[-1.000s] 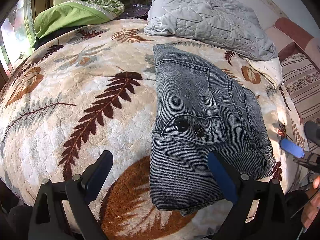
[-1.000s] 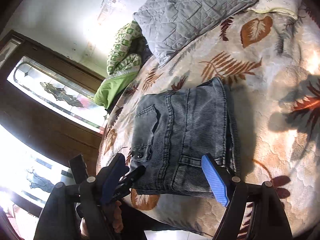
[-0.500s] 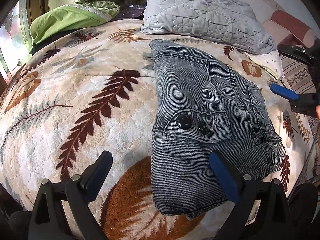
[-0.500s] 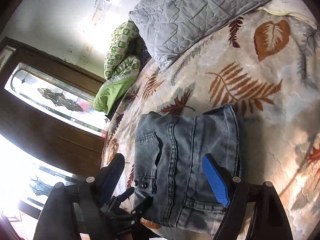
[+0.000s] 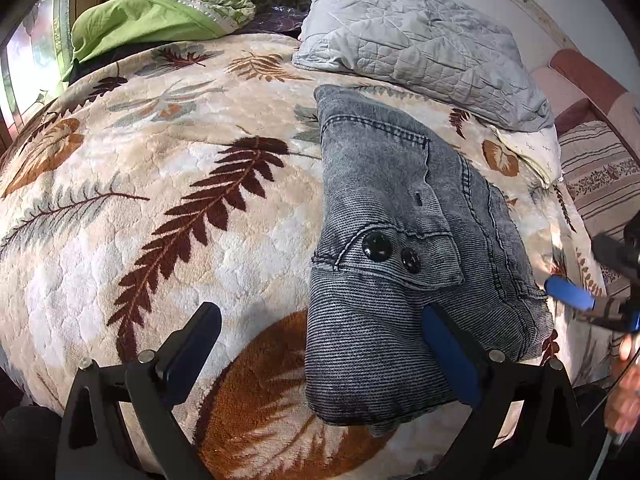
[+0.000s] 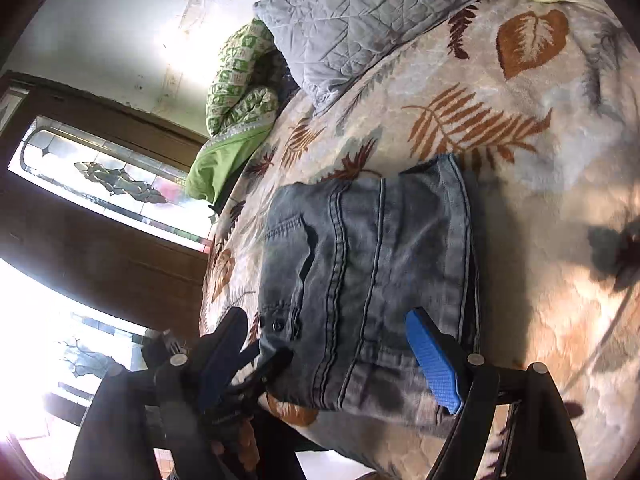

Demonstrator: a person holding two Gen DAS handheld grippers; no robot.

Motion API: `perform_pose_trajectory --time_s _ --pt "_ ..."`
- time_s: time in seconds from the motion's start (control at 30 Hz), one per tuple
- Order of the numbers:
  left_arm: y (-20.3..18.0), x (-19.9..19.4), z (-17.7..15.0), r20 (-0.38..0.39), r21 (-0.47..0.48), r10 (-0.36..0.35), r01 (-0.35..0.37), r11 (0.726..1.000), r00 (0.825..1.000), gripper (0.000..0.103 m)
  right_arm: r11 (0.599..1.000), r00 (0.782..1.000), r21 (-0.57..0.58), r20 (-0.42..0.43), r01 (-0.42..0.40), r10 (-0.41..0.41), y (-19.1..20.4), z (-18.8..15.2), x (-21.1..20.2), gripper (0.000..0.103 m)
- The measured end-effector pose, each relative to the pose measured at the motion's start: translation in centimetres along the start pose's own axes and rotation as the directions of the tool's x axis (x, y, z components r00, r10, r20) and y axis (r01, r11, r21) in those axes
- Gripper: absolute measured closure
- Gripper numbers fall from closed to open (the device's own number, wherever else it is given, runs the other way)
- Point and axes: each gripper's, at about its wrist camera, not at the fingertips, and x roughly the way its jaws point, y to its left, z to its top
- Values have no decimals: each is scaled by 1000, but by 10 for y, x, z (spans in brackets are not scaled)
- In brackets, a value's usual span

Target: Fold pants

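Observation:
Grey denim pants (image 5: 400, 248) lie folded into a compact stack on the leaf-print blanket, waistband and two black buttons (image 5: 390, 252) on top. They also show in the right wrist view (image 6: 368, 280). My left gripper (image 5: 320, 344) is open and empty, hovering over the stack's near left edge. My right gripper (image 6: 332, 356) is open and empty, hovering above the stack's near edge; one of its blue pads (image 5: 568, 292) shows at the right of the left wrist view. The left gripper (image 6: 256, 364) shows dark at the lower left of the right wrist view.
The leaf-print blanket (image 5: 160, 200) covers the bed. A grey quilted pillow (image 5: 420, 48) and a green pillow (image 5: 152, 24) lie at the head. Striped cushions (image 5: 600, 160) sit at the right. A dark wooden door with glass panes (image 6: 100, 200) stands beside the bed.
My right gripper swung forward over the bed and has come back toward the near edge of the pants. The left gripper stayed almost still. The pants have not moved.

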Motion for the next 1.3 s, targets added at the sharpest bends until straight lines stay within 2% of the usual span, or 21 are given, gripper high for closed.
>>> perform_pose_trajectory --time_s 0.07,0.1,0.13,0.17,0.23,0.3,0.33,0.37,0.4,0.47,0.57,0.63,0.67,0.73,0.77,0.83,1.03,1.2,1.3 --pt "-2 -3 0 16 12 23 -23 1000 1000 3 999 998 30 -64 16 -14 -15 -25 15 17" --pt "-7 3 -2 -11 45 49 -48 998 999 3 999 996 37 -84 24 -20 -25 -34 23 18" --pt "-11 10 -5 -30 87 76 -73 993 997 3 1000 1000 30 -31 6 -5 -26 -38 18 18" --pt "-12 10 -5 -15 109 80 -78 991 997 3 999 1000 45 -24 7 -6 -24 -38 14 18" --pt "-7 1 1 -16 72 59 -58 996 998 3 998 1000 61 -12 0 1 -17 -34 7 18" --pt "-2 -8 5 10 19 13 -13 1000 1000 3 1000 1000 25 17 -19 18 -12 -36 1 18" --pt "-3 -6 5 5 28 28 -28 999 1000 3 1000 1000 15 5 8 -8 -15 -37 5 17" --pt "-8 2 2 -32 65 64 -61 996 997 3 999 999 10 -32 32 -32 -22 -39 15 17" --pt "-12 10 0 -57 107 99 -92 990 993 3 1000 999 7 -48 13 -13 -28 -39 21 17" --pt "-11 -4 -1 16 98 90 -91 991 996 3 999 1000 39 -14 -2 2 -25 -38 10 17" --pt "-12 -17 2 45 78 84 -87 993 995 3 999 994 -41 99 -30 34 -11 -40 -13 17" --pt "-16 -21 0 63 108 101 -107 988 993 3 997 985 -67 171 43 -31 -10 -48 -22 17" --pt "-18 -22 -2 70 113 115 -123 986 991 3 991 972 -84 221 103 -82 -8 -52 -26 17" --pt "-19 -23 -5 64 110 111 -117 987 992 3 959 932 -133 300 252 -203 1 -57 -32 17" --pt "-19 -23 -6 62 104 105 -111 988 993 3 943 913 -153 334 296 -233 5 -59 -35 17" --pt "-19 -23 -8 60 102 108 -114 988 992 3 926 898 -191 370 324 -238 14 -62 -38 17" --pt "-17 -25 -8 61 92 117 -122 988 991 3 926 907 -185 332 330 -258 9 -61 -29 17" --pt "-20 -25 -9 61 88 128 -133 987 990 3 933 907 -162 334 323 -256 5 -60 -29 17" --pt "-18 -29 -7 55 84 100 -104 991 993 3 940 912 -146 326 309 -249 2 -60 -29 17"
